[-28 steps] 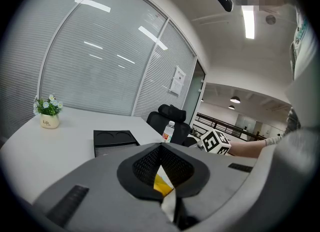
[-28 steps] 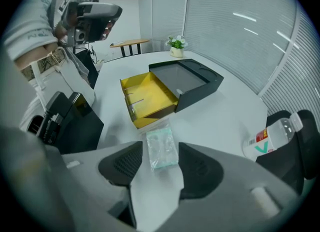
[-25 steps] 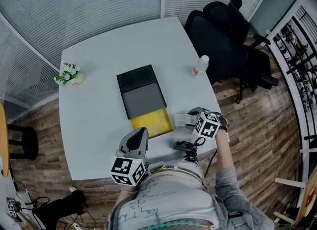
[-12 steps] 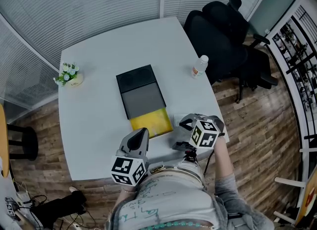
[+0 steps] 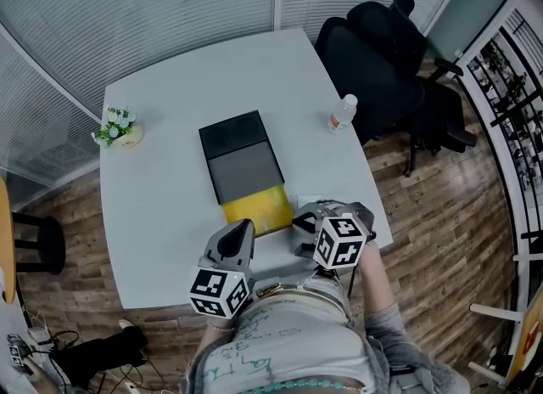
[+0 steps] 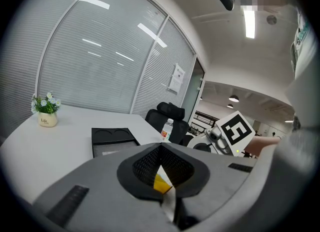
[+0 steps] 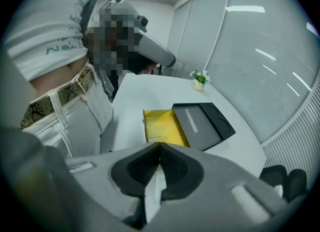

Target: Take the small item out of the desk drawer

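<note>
Open yellow drawer (image 5: 259, 211), bottle (image 5: 343, 114) outside right gripper view

From my seat, the white rounded table (image 5: 161, 214) carries the flat black desk organiser (image 5: 240, 156) at its centre, with the yellow open drawer (image 5: 259, 211) sticking out at 6 o'clock. The small white pot of flowers (image 5: 117, 127) stands at the organiser's 9 o'clock, near the table edge, and the clear plastic bottle (image 5: 343, 114) at 2 o'clock. Off the table, at the bottle's 1 o'clock, stands the black office chair (image 5: 382, 53).
</note>
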The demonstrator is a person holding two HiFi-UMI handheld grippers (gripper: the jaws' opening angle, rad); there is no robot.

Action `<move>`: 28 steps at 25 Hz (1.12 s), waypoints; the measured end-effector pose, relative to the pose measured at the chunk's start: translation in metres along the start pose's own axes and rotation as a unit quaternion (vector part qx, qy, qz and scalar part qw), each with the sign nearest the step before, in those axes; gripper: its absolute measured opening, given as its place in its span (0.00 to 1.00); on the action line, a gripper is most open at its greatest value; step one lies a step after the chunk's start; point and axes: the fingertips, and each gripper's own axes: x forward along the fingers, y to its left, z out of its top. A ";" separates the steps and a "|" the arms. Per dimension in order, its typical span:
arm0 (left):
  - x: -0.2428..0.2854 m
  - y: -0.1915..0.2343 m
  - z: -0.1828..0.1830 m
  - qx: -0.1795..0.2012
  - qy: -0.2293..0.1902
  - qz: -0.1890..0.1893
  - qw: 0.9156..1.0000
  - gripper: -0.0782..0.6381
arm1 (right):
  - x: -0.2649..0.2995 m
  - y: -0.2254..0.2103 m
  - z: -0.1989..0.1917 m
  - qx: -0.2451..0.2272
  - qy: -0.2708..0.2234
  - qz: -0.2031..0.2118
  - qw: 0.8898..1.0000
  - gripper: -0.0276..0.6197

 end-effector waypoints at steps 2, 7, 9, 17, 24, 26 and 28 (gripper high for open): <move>0.000 0.000 0.000 -0.001 0.001 0.000 1.000 0.10 | 0.000 0.002 0.007 0.000 -0.011 0.002 1.000 0.05; 0.002 -0.001 -0.002 0.000 0.002 -0.002 1.000 0.10 | -0.008 0.002 0.029 0.016 -0.068 0.003 0.998 0.05; 0.003 -0.001 -0.002 0.000 0.002 -0.003 1.000 0.10 | -0.013 -0.001 0.040 0.025 -0.098 -0.001 0.995 0.05; 0.001 -0.002 0.007 0.014 -0.012 -0.002 1.000 0.10 | -0.039 -0.014 0.082 0.070 -0.228 -0.027 0.971 0.05; 0.000 -0.005 0.040 0.039 -0.067 -0.011 0.997 0.10 | -0.085 -0.037 0.120 0.113 -0.368 -0.082 0.919 0.05; -0.002 -0.010 0.048 0.047 -0.082 -0.020 0.995 0.10 | -0.100 -0.044 0.129 0.128 -0.409 -0.102 0.898 0.05; -0.002 -0.015 0.055 0.059 -0.094 -0.028 0.993 0.10 | -0.112 -0.050 0.133 0.144 -0.435 -0.120 0.881 0.05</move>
